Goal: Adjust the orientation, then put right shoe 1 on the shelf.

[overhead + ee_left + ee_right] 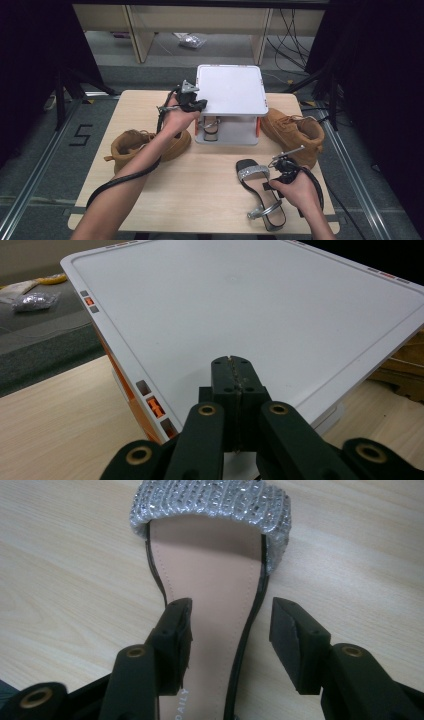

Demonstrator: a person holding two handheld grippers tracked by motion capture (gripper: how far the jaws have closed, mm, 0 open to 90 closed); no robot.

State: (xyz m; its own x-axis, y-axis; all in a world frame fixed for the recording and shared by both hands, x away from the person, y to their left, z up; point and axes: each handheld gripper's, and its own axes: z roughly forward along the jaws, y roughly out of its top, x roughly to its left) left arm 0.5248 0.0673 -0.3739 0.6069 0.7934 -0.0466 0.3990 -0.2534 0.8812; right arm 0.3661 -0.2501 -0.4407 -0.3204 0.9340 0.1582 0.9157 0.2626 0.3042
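A black sandal with a glittery silver toe strap point(260, 187) lies on the wooden table at the front right. My right gripper point(278, 172) hovers over its middle. In the right gripper view the sandal point(210, 565) runs between the jaws, which stand apart and press on nothing: the right gripper point(230, 615) is open. My left gripper point(197, 105) is at the front left corner of a white two-level rack point(230, 90). In the left gripper view the left gripper point(233, 365) is shut with nothing in it, just above the rack's top point(250, 300). A second sandal point(211, 127) sits under the rack's top shelf.
One tan boot point(135, 145) lies left of the rack, partly behind my left forearm. Another tan boot point(295, 132) stands to the rack's right, close behind my right gripper. A silver bag point(192, 41) and cables lie on the floor beyond the table point(200, 185).
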